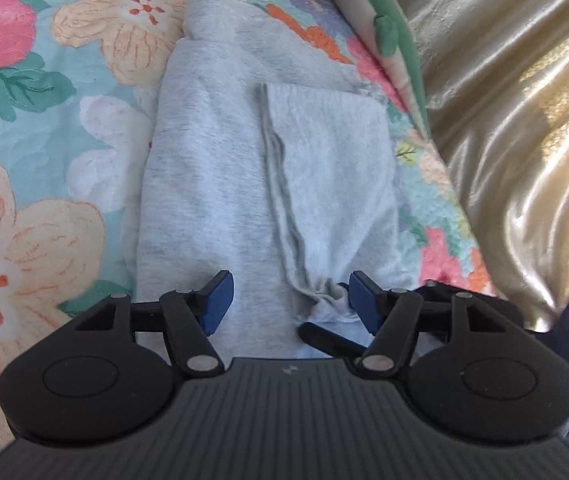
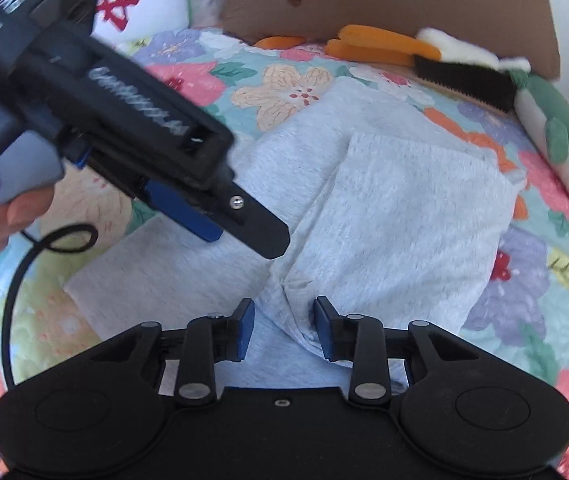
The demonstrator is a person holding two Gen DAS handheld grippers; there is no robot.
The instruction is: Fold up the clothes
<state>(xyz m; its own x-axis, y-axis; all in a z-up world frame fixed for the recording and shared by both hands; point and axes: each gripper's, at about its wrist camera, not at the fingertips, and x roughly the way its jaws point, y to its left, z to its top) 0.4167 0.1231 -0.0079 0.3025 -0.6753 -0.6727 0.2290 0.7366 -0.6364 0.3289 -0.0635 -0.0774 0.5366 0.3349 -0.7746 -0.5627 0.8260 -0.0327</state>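
While the grey garment lies flat on the floral bedspread, you have room to work.
Garment: light grey knit, spread down the middle of the bed, with a folded flap laid over its right half and a bunched corner at the near end.
Left gripper: jaws stand apart over the near edge of the cloth, nothing pinched; the bunched corner sits just beside its right pad.
Right gripper: jaws part-open, straddling the ridge where the flap meets the layer below; the pads are not pressing on it.
Step in hand: my read is you are setting up the next fold from the near end.
Doing it well: take both layers at the near edge, one gripper per side, so the flap travels with the body; lift level and lay it towards the far end without dragging.
Watch: the left tool crosses the right camera's view close above the cloth, so keep the two apart.
Cable: a black lead loops on the bedspread at near left; keep it off the fabric.
Around: a brush and soft toys lie at the far end, a gold drape hangs right.
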